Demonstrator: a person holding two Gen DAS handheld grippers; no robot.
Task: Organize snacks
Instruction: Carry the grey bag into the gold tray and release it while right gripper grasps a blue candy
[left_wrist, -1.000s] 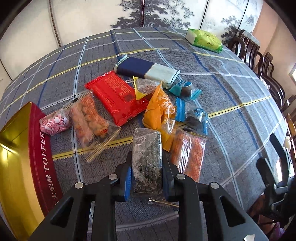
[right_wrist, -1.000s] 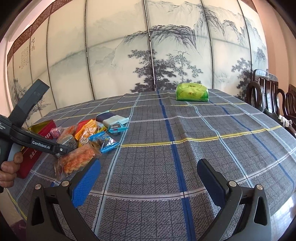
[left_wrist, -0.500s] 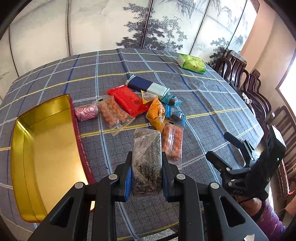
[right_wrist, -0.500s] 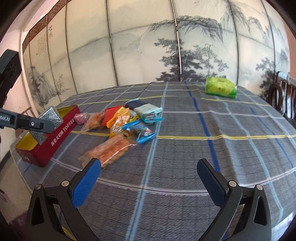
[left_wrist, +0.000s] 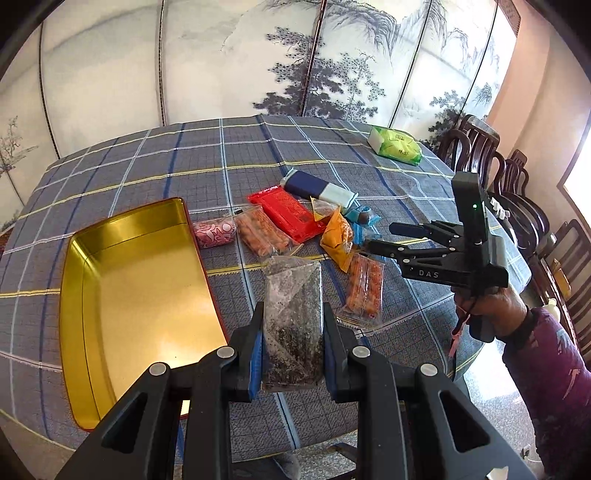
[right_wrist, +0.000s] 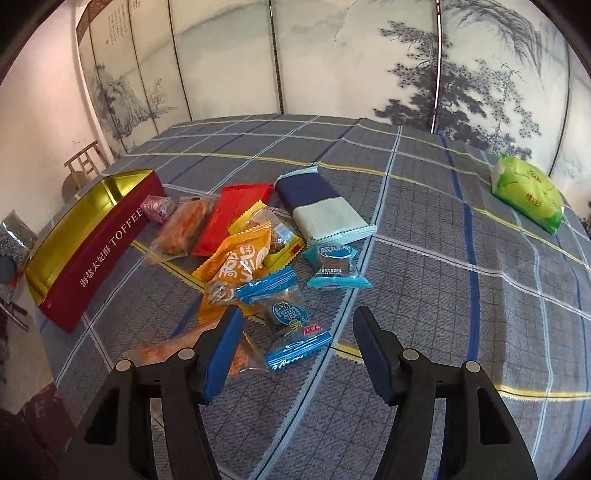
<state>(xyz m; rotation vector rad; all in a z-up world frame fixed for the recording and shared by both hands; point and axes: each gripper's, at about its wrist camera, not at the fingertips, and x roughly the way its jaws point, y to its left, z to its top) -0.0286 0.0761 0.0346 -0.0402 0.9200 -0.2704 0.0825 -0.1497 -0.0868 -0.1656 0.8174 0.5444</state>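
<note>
My left gripper (left_wrist: 292, 314) is shut on a clear packet of dark speckled snack (left_wrist: 293, 317), held in the air above the table just right of the open gold tin (left_wrist: 122, 280). The tin has red sides marked TOFFEE (right_wrist: 96, 258). A pile of snack packets lies right of the tin: pink (left_wrist: 215, 233), orange sticks (left_wrist: 258, 232), red (left_wrist: 286, 211), yellow-orange (right_wrist: 236, 264), blue (right_wrist: 284, 314). My right gripper (right_wrist: 297, 325) is open, hovering just above the blue packet; it also shows in the left wrist view (left_wrist: 384, 236).
A navy and pale green pack (right_wrist: 321, 208) lies behind the pile. A green bag (right_wrist: 528, 192) sits at the far right of the checked tablecloth (right_wrist: 443, 295). Dark wooden chairs (left_wrist: 491, 166) line the right side. A folding screen stands behind.
My left gripper has lifted the dark packet up and back, bringing the whole tin into view. My right gripper has swung left, moved over the pile, and narrowed its opening.
</note>
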